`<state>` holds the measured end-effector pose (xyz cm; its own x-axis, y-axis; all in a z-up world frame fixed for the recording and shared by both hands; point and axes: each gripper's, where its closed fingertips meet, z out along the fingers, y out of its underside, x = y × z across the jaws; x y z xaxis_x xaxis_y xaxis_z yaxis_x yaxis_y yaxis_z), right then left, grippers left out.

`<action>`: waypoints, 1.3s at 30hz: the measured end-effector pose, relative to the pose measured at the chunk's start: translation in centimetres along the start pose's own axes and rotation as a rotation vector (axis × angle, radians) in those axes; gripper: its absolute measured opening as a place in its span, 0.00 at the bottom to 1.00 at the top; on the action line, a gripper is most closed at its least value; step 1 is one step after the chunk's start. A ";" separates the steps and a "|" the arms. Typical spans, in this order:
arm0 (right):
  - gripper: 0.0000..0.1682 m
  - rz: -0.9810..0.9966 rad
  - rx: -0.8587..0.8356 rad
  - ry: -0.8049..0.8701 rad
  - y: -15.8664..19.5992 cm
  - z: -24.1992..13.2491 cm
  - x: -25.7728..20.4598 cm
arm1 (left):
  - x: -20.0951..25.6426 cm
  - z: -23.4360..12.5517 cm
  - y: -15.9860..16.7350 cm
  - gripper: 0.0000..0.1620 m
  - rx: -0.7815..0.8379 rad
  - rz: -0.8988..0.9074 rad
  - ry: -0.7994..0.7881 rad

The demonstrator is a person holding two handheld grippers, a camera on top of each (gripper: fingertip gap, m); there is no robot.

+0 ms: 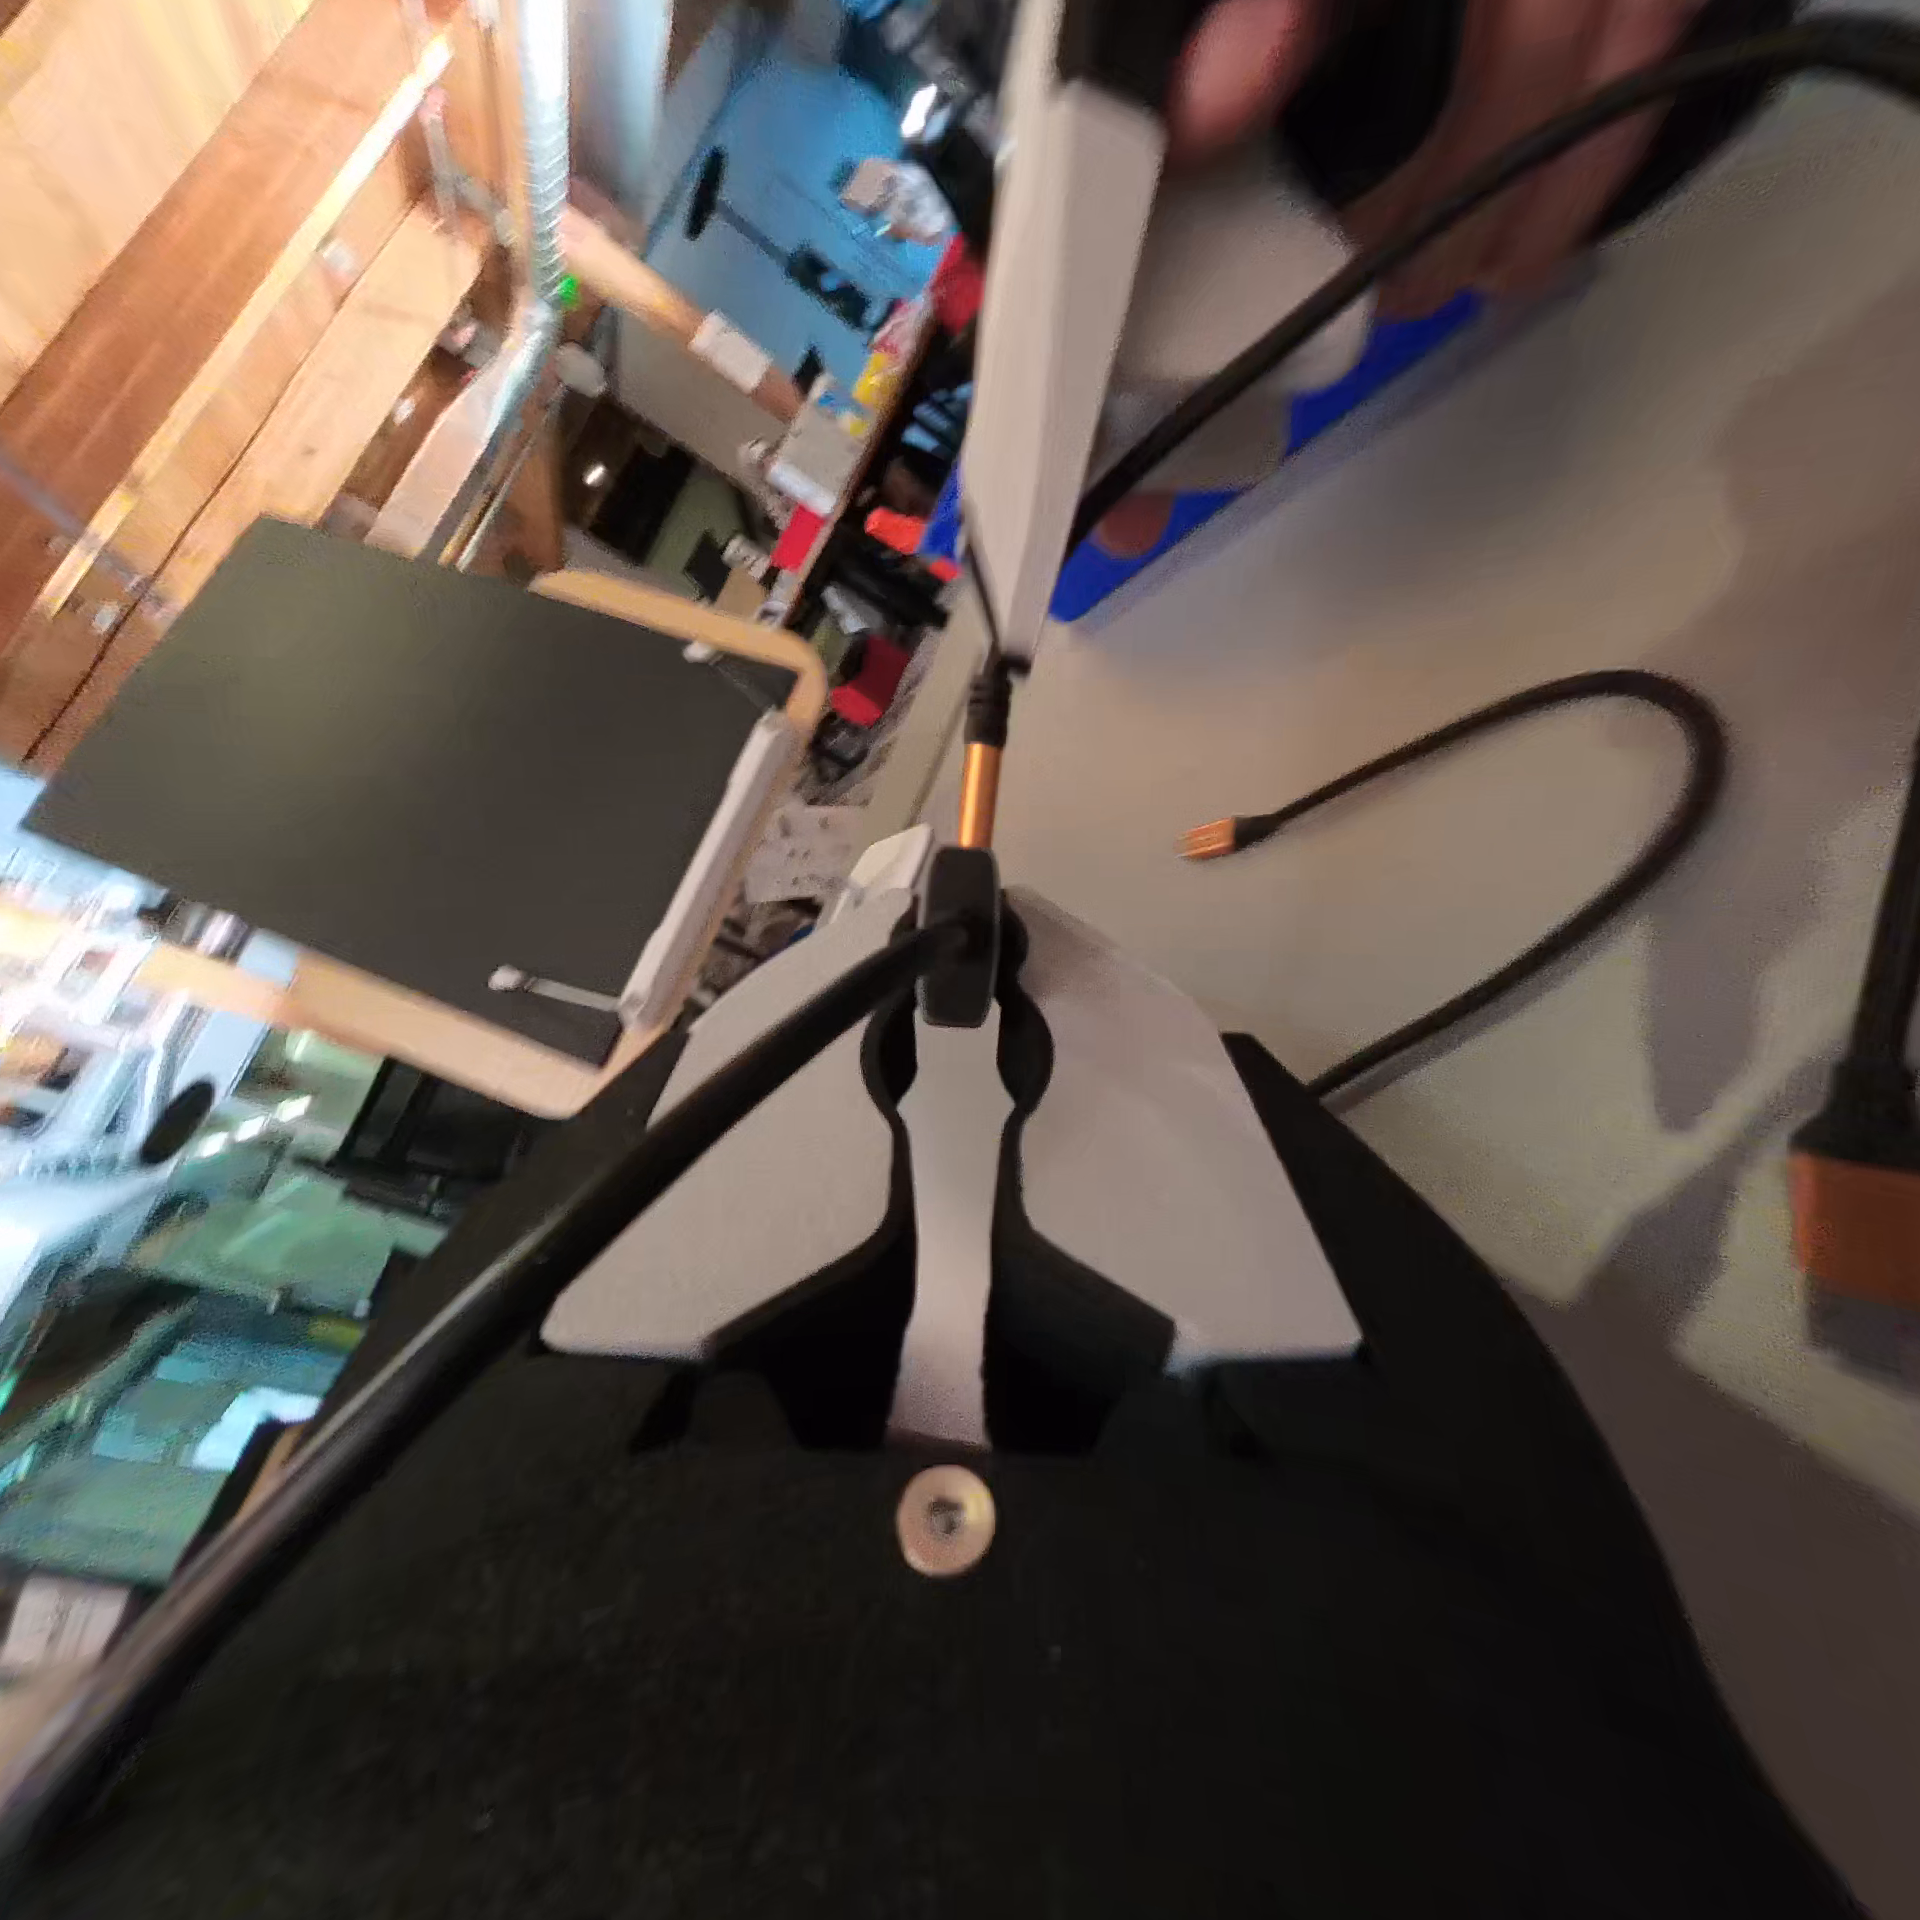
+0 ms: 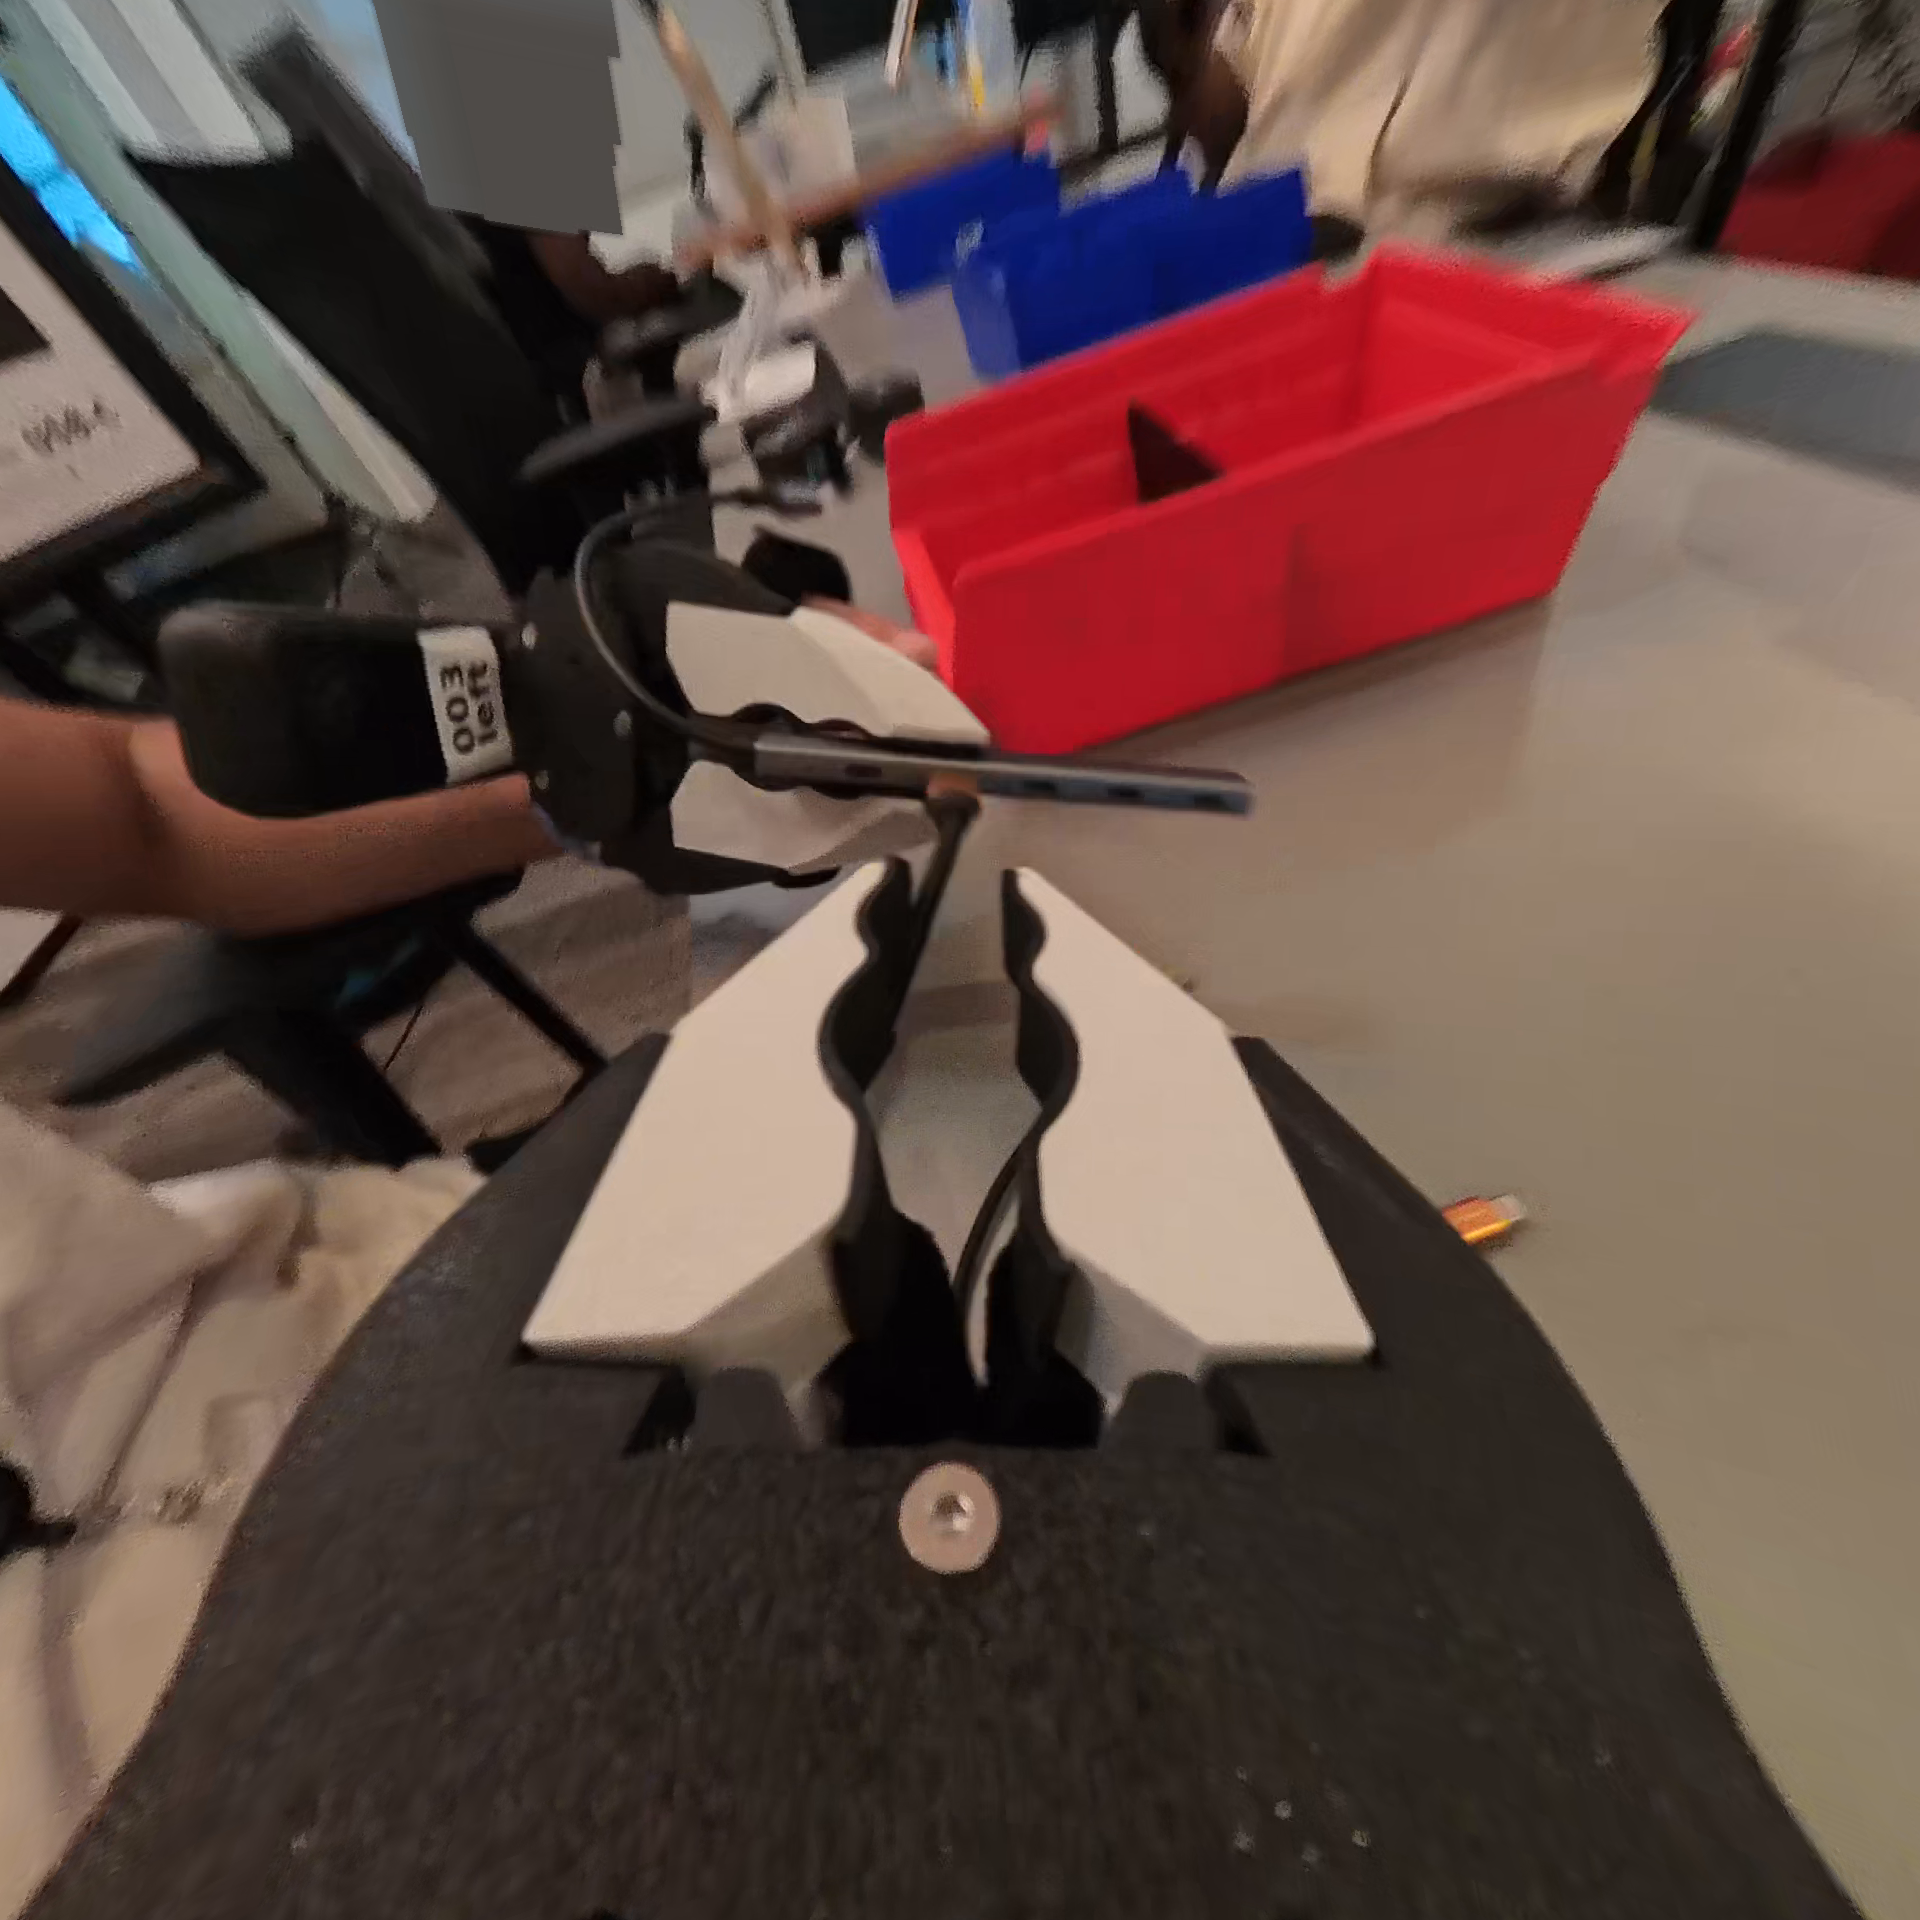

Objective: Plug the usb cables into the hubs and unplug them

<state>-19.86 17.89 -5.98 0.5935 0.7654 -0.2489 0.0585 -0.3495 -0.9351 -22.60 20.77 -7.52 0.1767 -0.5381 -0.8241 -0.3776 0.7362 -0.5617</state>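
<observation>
My left tongs (image 2: 831, 800) are clenched on a slim grey hub (image 2: 997, 777), gripping it near its cabled end. In the right wrist view the hub's long axis lies almost level, its free end pointing right and a row of ports along the edge facing me; it hangs in the air above the grey table (image 2: 1558, 883), touching nothing else. In the left wrist view I see the hub end-on (image 1: 954, 951) between the fingers, its black lead (image 1: 520, 1247) running back toward the lower left. A copper-sleeved plug (image 2: 951, 800) meets the hub's lower edge from below, its black cable (image 2: 914, 935) dropping between my right tongs (image 2: 951, 883), which stand released with a clear gap, only the left finger brushing the cable. In the left view those right tongs (image 1: 1003, 665) show pinched on the cable just behind the copper plug (image 1: 980, 790), so I cannot tell their true state. A white label with writing sits on the left tool's body. A second copper plug (image 1: 1210, 836) lies loose on the table (image 1: 1455, 727). Beyond stands a red bin (image 2: 1299, 499), with blue bins (image 2: 1091, 249) behind.
</observation>
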 end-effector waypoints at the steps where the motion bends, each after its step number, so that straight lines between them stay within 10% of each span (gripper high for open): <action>1: 0.15 -0.004 0.052 0.022 -0.8 -0.6 0.5 | -1.2 -0.5 0.4 0.06 -0.011 -0.006 -0.053; 6: 0.11 0.127 0.152 0.164 -0.4 -2.0 4.9 | -3.9 -2.7 1.0 0.06 0.011 -0.090 -0.161; 12: 0.12 -0.097 -0.301 0.639 8.3 -1.1 11.2 | -4.4 -2.9 1.9 0.06 0.010 -0.126 -0.176; 19: 0.15 -0.033 -0.444 0.744 11.3 -0.6 11.6 | -3.7 -2.6 2.6 0.06 -0.002 -0.155 -0.139; 26: 0.03 -0.085 -0.457 0.673 11.0 -0.3 11.2 | -2.4 -2.1 2.3 0.06 0.008 -0.117 -0.092; 31: 0.02 -0.136 -0.196 0.553 2.4 -4.0 9.9 | -1.8 -2.1 1.6 0.06 0.047 -0.077 -0.062; 39: 0.02 -0.175 -0.237 -0.002 -0.5 -5.9 -0.8 | -0.7 -2.5 -2.1 0.06 0.171 0.106 -0.060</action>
<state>-15.61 14.29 -3.81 0.5564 0.8260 -0.0899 0.3455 -0.3284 -0.8791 -24.23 18.63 -5.56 0.2000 -0.4325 -0.8792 -0.2380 0.8490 -0.4718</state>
